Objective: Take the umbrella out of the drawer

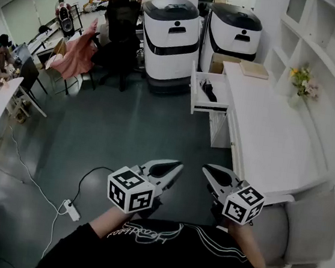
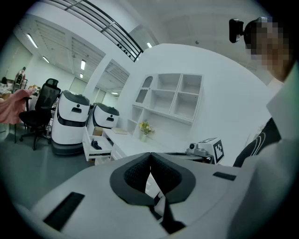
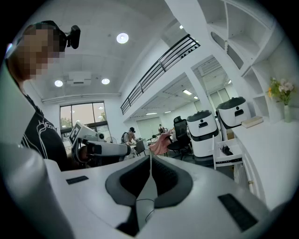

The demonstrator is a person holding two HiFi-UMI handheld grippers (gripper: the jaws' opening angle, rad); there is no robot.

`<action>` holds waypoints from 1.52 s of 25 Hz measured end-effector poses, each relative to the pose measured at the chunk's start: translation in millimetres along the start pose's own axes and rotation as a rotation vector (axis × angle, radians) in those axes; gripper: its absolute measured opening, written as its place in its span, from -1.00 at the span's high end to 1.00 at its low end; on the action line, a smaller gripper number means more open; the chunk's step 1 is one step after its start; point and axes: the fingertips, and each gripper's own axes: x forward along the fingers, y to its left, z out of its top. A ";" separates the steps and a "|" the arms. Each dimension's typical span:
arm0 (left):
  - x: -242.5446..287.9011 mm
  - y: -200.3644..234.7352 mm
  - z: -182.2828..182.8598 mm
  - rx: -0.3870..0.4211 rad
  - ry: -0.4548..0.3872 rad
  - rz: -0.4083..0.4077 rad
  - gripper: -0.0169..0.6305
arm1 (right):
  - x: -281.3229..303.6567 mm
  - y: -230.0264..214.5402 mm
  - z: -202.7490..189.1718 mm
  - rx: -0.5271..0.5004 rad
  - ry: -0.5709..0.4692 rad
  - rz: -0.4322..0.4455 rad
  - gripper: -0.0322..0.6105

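The white drawer (image 1: pixel 196 103) stands pulled out from the long white cabinet, far ahead of me. A black folded umbrella (image 1: pixel 208 90) lies inside it. Both grippers hang close to my body, well short of the drawer. My left gripper (image 1: pixel 177 167) is shut with nothing in it, and so is my right gripper (image 1: pixel 207 168). The left gripper view has its pads meeting at the left gripper (image 2: pixel 150 154), with the drawer (image 2: pixel 88 148) and umbrella (image 2: pixel 96 144) small in the distance. In the right gripper view the right gripper (image 3: pixel 150 158) is shut, and the drawer (image 3: pixel 219 160) holds the umbrella (image 3: pixel 227 150).
Two white rounded machines (image 1: pixel 170 39) (image 1: pixel 231 35) stand behind the drawer. The cabinet top (image 1: pixel 277 132) carries a flat box (image 1: pixel 254 69) and a vase of flowers (image 1: pixel 301 83). A black office chair (image 1: pixel 120 27) is at the back left, a power strip (image 1: pixel 72 211) lies on the floor, and a grey seat (image 1: pixel 307 226) is at my right.
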 end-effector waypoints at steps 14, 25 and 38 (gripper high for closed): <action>43.3 -15.2 -5.4 0.009 -0.059 0.039 0.89 | -33.2 -56.7 5.8 0.031 -0.028 -0.014 0.75; 77.5 76.6 -6.8 -0.062 -0.028 0.089 0.89 | 40.7 -123.9 -12.1 0.079 0.028 -0.013 0.74; 193.3 301.5 68.0 -0.141 0.071 0.007 0.89 | 222.4 -285.3 27.7 0.174 0.084 -0.097 0.74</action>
